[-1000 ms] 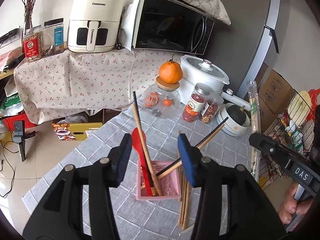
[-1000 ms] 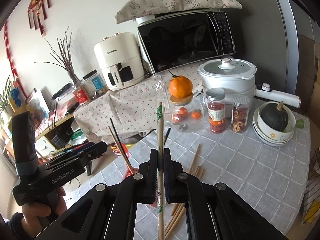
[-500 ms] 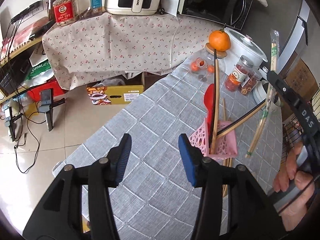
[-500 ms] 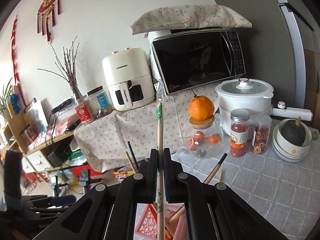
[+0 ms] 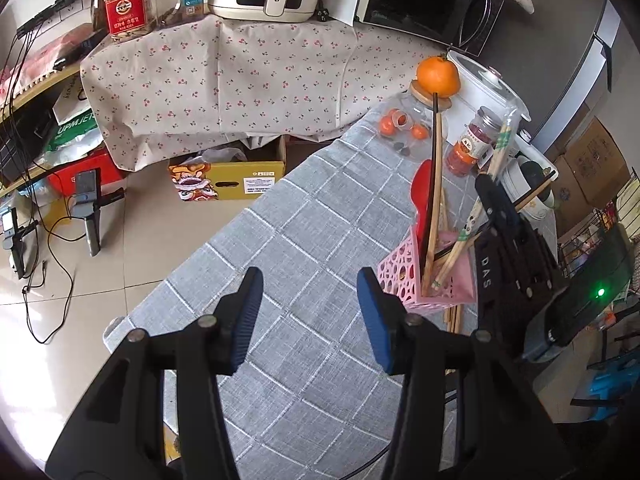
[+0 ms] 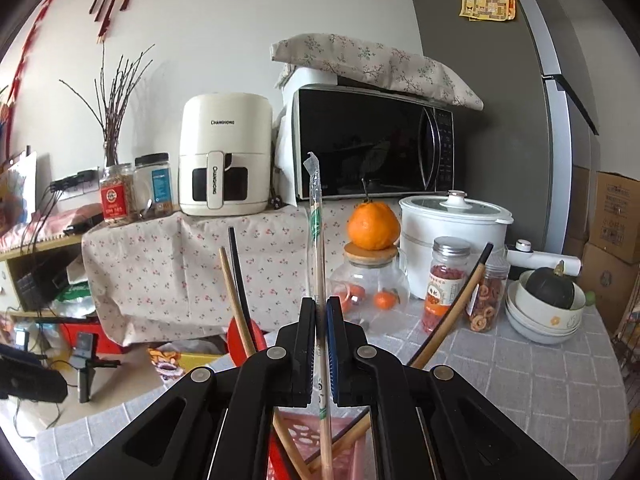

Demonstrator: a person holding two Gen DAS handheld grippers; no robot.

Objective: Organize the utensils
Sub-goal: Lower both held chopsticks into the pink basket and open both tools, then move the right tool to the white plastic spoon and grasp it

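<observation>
A pink perforated basket (image 5: 404, 276) stands on the grey checked tablecloth (image 5: 304, 264), holding a red spatula (image 5: 422, 196) and several wooden chopsticks (image 5: 436, 184). My right gripper (image 6: 321, 312) is shut on a plastic-wrapped pair of chopsticks (image 6: 318, 248), upright, its lower end down inside the basket (image 6: 308, 436). In the left wrist view the wrapped pair (image 5: 472, 208) leans into the basket beside the right gripper (image 5: 498, 216). My left gripper (image 5: 308, 300) is open and empty, left of the basket above the cloth.
More chopsticks (image 5: 454, 316) lie on the cloth beside the basket. A glass jar with an orange on top (image 6: 372, 264), spice jars (image 6: 446, 280), a rice cooker (image 6: 452, 232) and stacked bowls (image 6: 548, 316) stand behind. The table's left edge drops to the floor.
My right gripper has lowered the wrapped chopsticks from above into the pink basket. My left gripper backed off to the left, away from the basket, and stays open.
</observation>
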